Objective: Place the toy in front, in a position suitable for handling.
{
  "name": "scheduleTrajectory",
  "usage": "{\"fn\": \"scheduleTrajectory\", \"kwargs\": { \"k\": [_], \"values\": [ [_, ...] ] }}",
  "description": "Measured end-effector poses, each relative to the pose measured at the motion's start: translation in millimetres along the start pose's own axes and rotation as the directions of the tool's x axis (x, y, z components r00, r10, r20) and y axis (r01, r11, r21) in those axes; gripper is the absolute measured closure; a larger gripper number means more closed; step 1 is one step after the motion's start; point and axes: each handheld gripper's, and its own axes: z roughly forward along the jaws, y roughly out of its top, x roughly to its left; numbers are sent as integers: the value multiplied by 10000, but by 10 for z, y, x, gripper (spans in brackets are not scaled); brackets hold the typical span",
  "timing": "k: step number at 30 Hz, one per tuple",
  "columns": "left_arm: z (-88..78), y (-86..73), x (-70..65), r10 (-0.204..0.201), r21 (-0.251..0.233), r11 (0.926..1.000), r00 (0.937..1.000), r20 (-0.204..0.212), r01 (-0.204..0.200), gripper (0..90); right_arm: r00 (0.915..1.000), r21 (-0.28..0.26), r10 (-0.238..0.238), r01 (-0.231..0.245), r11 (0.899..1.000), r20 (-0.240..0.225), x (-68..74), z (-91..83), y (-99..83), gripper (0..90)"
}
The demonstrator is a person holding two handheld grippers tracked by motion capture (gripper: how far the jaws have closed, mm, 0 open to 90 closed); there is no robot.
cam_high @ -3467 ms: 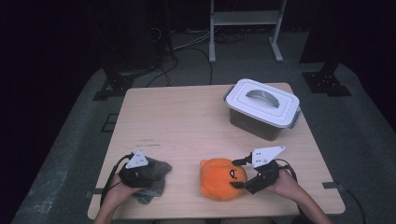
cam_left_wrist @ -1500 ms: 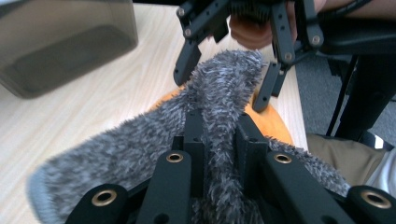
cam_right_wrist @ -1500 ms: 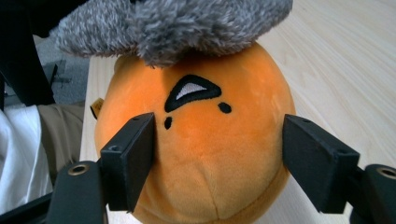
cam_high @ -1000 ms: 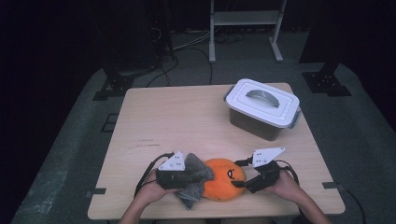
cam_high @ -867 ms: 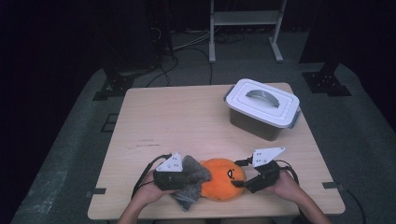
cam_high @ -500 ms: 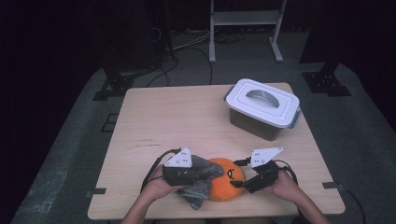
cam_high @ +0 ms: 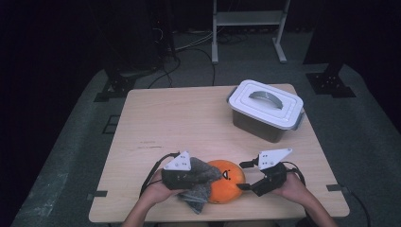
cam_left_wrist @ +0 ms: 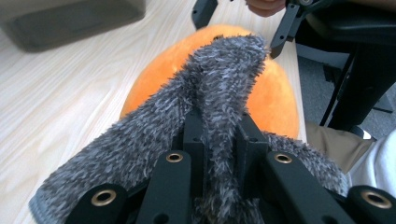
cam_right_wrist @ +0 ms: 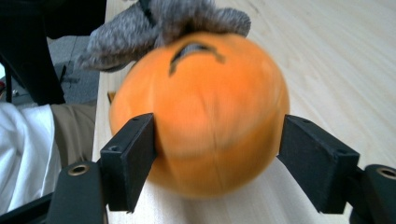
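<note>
I am holding a gripper in each hand at the near edge of the table point(cam_high: 156, 118), and both are working at the orange plush ball point(cam_high: 226, 182) that is sitting on the wood close to that edge, a little right of its middle. My left gripper point(cam_high: 189, 176) is pinching a fuzzy grey cloth point(cam_high: 201, 189): in the left gripper view its two black jaws are pressed tight together on a ridge of the fabric point(cam_left_wrist: 219, 116), which is running up between them and draping over the top of the ball point(cam_left_wrist: 275, 102). The loose end of the cloth is hanging down toward the near edge, on the ball's left side. My right gripper point(cam_high: 246, 175) is reaching in from the ball's right. In the right gripper view its jaws are standing spread wide, one on each side of the ball point(cam_right_wrist: 205, 112); the left pad is lying against the plush, while the right pad is just beside it, and I cannot tell whether it is touching. The ball's dark stitched mark point(cam_right_wrist: 194, 53) is facing upward, just under the cloth's edge point(cam_right_wrist: 163, 23). A grey box with a white handled lid point(cam_high: 265, 109) is standing well apart from all this, near the far right corner of the table.
</note>
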Motion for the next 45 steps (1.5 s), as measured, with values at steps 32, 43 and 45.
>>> {"fn": "scheduleTrajectory", "kwargs": {
  "k": [32,43,45],
  "values": [
    [-121,-101,-143,625,551,9966,9976,-287,-608,775,9966,-149,789,-786,9968,223,-53,135,33,478],
    [-11,98,-283,1360,664,9885,9907,75,-1362,775,9898,-259,1372,-1362,9903,380,-61,180,118,493],
    [18,143,-306,1434,569,9879,9895,199,-1443,775,9892,-291,1428,-1418,9895,338,-57,184,121,494]
  ]
}}
